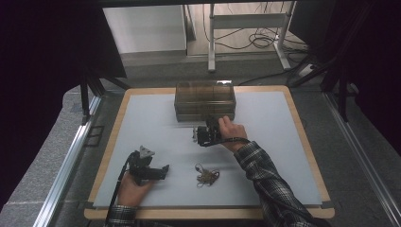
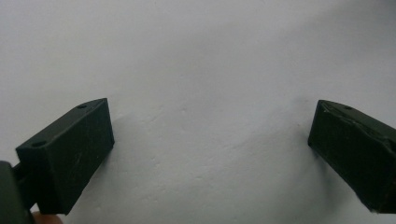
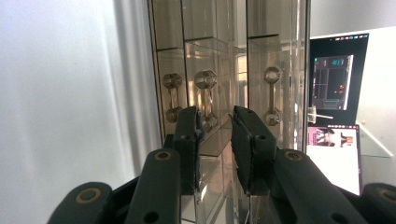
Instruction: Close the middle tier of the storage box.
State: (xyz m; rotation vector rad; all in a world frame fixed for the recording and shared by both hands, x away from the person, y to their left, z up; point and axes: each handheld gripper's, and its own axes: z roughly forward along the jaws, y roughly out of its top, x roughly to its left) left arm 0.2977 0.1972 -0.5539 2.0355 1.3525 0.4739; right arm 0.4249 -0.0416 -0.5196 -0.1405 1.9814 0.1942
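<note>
A smoky see-through drawer box (image 1: 204, 100) stands at the back middle of the pale mat (image 1: 265, 156). My right gripper (image 1: 204, 135) is held against its front, turned on its side. In the right gripper view its jaws (image 3: 217, 121) stand narrowly apart around a small clear drawer handle (image 3: 206, 100), with a gap on the handle's right side, so the pads do not press it. My left gripper (image 1: 163, 171) rests low on the mat at the near left, pointing right. Its jaws (image 2: 210, 135) stand wide open over bare mat with nothing between them.
A small tangle of thin brownish things (image 1: 207, 176) lies on the mat between the two hands. Two more drawer handles (image 3: 272, 95) flank the one between the jaws. A wooden rim (image 1: 302, 137) edges the table. Metal frame legs (image 1: 211, 42) and cables lie beyond it.
</note>
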